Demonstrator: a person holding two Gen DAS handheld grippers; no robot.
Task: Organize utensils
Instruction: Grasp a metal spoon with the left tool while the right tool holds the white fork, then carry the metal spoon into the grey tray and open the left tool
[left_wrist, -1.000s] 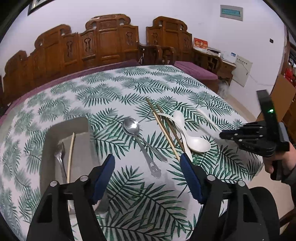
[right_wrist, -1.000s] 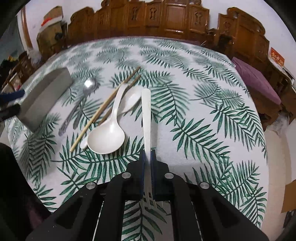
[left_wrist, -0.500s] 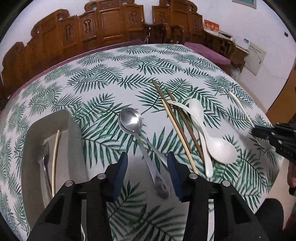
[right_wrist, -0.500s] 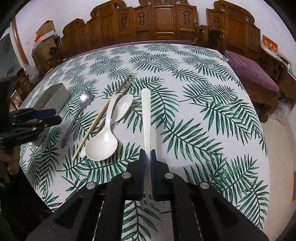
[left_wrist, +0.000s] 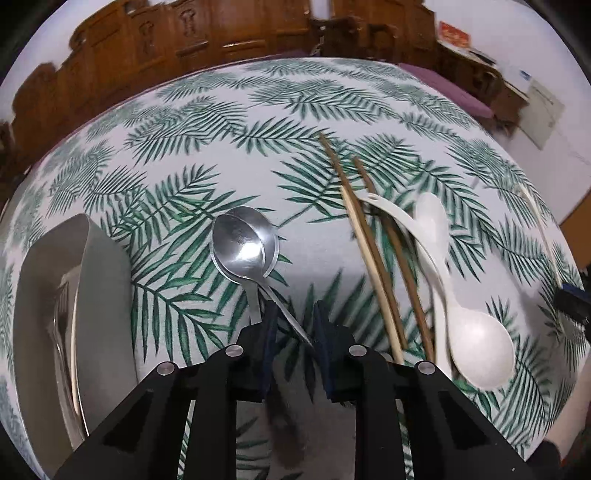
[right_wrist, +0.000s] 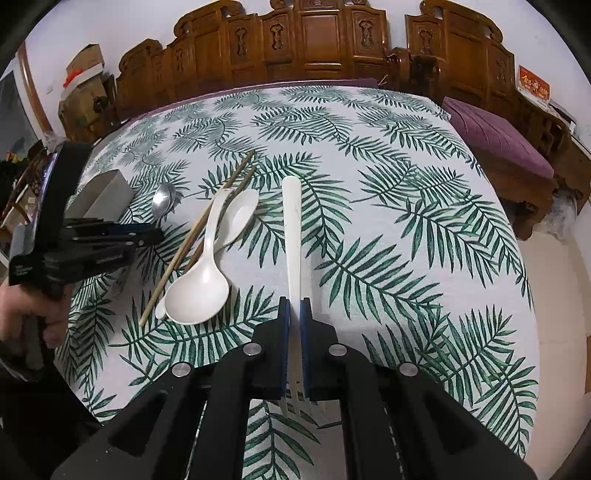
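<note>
We have just been closing the left gripper (left_wrist: 293, 325) around the handles of two stiff, slippery metal spoons (left_wrist: 243, 249) beside the tray (left_wrist: 107, 280), not yet pinched, while the right gripper (right_wrist: 294, 321) clamps the light white fork (right_wrist: 292, 236).

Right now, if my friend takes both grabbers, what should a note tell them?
Left gripper: jaws just closing around the two metal spoons' handles; no firm grip visible yet.
Right gripper: shut on the white fork, tines toward the camera.
Done: a metal fork and one chopstick lie in the grey tray.
Left: the metal spoons, the white fork, two white spoons and two chopsticks, all outside the tray.
</note>
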